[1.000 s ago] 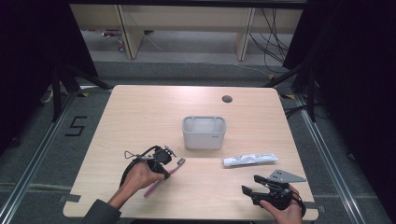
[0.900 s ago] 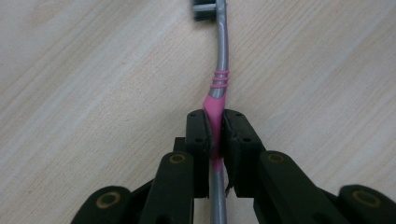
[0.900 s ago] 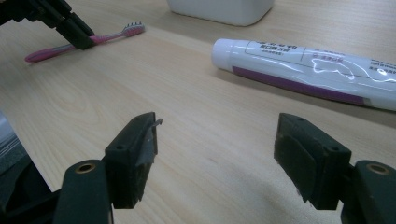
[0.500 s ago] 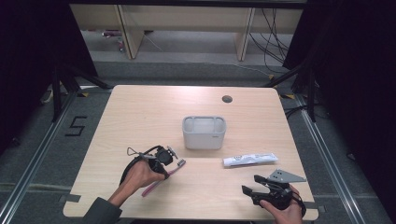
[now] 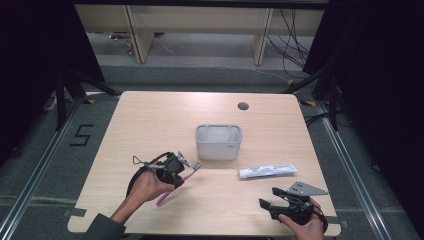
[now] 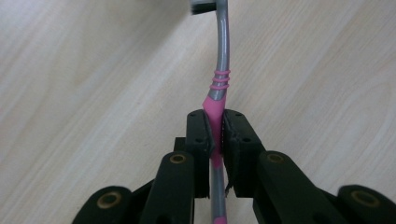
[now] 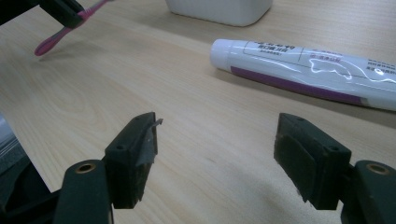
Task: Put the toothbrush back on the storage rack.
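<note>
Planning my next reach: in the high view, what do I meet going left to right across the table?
Left gripper holding the toothbrush → holder → toothpaste → right gripper.

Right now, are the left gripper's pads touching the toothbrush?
Touching. In the left gripper view the left gripper pads press both sides of the toothbrush handle.

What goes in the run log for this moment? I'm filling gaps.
left gripper: shut on toothbrush | right gripper: open, empty | toothpaste tube: on table
</note>
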`<act>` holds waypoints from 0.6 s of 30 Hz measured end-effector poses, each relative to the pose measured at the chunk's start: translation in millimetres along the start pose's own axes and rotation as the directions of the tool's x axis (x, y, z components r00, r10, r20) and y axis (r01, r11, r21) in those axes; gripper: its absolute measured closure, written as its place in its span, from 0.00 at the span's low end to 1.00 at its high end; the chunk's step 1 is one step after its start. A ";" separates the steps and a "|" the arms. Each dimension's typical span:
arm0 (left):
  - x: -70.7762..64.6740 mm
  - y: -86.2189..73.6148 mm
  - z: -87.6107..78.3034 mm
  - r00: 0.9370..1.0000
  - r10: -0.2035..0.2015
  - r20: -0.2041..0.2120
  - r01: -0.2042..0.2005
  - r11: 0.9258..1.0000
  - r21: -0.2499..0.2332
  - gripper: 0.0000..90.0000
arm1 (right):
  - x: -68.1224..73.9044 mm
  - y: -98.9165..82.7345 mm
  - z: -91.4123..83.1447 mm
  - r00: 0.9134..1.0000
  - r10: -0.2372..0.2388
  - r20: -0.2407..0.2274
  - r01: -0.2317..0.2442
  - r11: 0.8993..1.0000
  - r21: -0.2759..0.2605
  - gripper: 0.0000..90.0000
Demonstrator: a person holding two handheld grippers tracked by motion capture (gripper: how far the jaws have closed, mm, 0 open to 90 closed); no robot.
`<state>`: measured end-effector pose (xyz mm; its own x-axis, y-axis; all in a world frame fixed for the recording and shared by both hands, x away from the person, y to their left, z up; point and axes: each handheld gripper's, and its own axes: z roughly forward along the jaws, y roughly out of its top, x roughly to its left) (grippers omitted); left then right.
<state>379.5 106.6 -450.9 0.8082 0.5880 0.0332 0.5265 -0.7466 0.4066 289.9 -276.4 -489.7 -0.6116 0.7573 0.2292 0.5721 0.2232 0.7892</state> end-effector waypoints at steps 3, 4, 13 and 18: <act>1.1 -0.6 -5.5 1.000 -0.017 0.000 0.017 0.999 -0.049 0.89 | -0.5 0.6 -0.9 1.000 -0.015 0.012 0.015 1.000 0.002 0.34; 1.7 -1.7 -11.6 0.999 -0.053 0.004 0.053 0.994 -0.094 0.89 | 0.0 0.0 -0.2 1.000 0.003 -0.001 -0.003 1.000 0.000 0.34; 14.2 -5.1 -35.4 0.995 -0.103 0.015 0.103 0.947 -0.305 0.89 | 1.1 0.0 -0.6 1.000 0.016 0.003 -0.016 1.000 0.004 0.34; 17.5 -4.2 -40.9 0.990 -0.139 0.012 0.133 0.917 -0.376 0.89 | 1.2 0.0 -0.7 1.000 0.020 0.002 -0.020 1.000 0.004 0.34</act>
<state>380.7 132.7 -414.6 0.7301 0.6825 -0.0345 0.4917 -0.4894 0.7202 288.8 -275.9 -489.0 -0.5988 0.7630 0.2435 0.5865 0.2106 0.7821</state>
